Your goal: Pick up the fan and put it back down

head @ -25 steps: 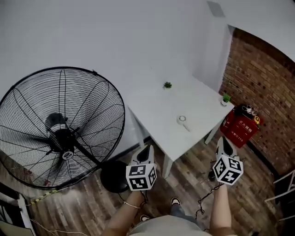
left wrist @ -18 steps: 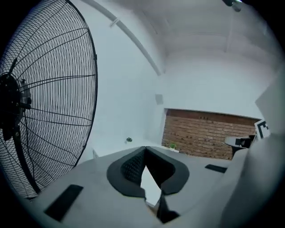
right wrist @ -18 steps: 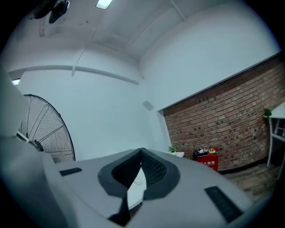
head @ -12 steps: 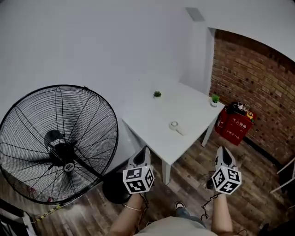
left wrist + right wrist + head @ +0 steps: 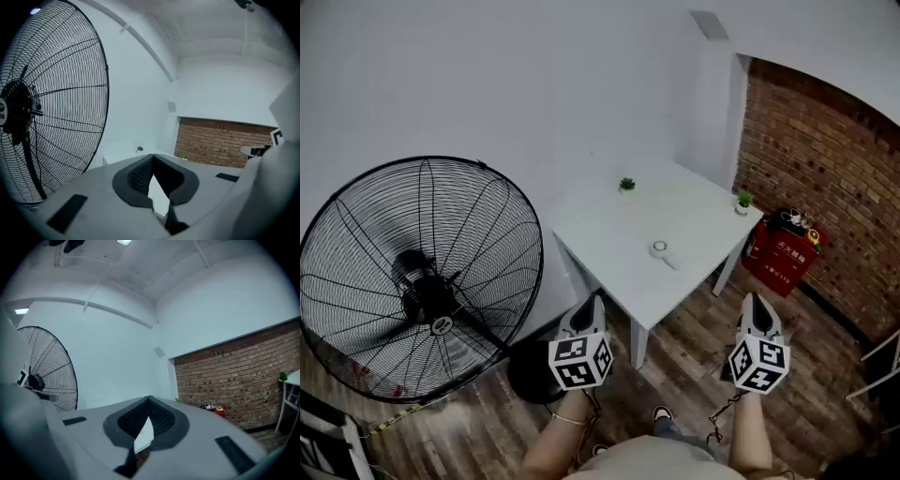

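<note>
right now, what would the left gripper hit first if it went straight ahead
The left gripper would probably meet the white table at its near edge first; the fan stands off to the left. Height is unclear.

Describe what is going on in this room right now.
A person stands holding a gripper in each hand. The left gripper and right gripper are both shut and empty, held low above the floor. The fan stands to the person's left, beside the table. Neither gripper touches it, so the pickup has not begun.
</note>
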Demonstrator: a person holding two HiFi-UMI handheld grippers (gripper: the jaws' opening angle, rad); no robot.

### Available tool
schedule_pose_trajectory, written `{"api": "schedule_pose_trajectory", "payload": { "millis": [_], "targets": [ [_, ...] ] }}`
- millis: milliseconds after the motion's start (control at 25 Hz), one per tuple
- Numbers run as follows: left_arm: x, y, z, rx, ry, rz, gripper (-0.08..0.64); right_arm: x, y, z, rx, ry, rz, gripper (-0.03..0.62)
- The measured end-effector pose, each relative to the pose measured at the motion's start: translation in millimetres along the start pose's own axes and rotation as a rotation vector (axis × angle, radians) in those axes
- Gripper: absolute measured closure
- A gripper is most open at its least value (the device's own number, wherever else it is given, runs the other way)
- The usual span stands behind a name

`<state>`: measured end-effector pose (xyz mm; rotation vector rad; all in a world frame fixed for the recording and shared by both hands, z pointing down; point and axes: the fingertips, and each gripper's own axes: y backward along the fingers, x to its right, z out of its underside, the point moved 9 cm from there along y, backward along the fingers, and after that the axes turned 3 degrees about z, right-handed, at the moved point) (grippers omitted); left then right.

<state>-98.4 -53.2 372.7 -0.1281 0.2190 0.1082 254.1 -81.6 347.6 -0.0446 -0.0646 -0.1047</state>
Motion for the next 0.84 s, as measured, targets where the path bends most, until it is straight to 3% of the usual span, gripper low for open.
{"api": "schedule_pose_trajectory", "payload": {
  "millis": [840],
  "targets": [
    [-3,-1,6,0.002,0.020,-0.036,0.549,-7,-11,-3,-0.008,0.025,-0.047,0.591]
  ]
}}
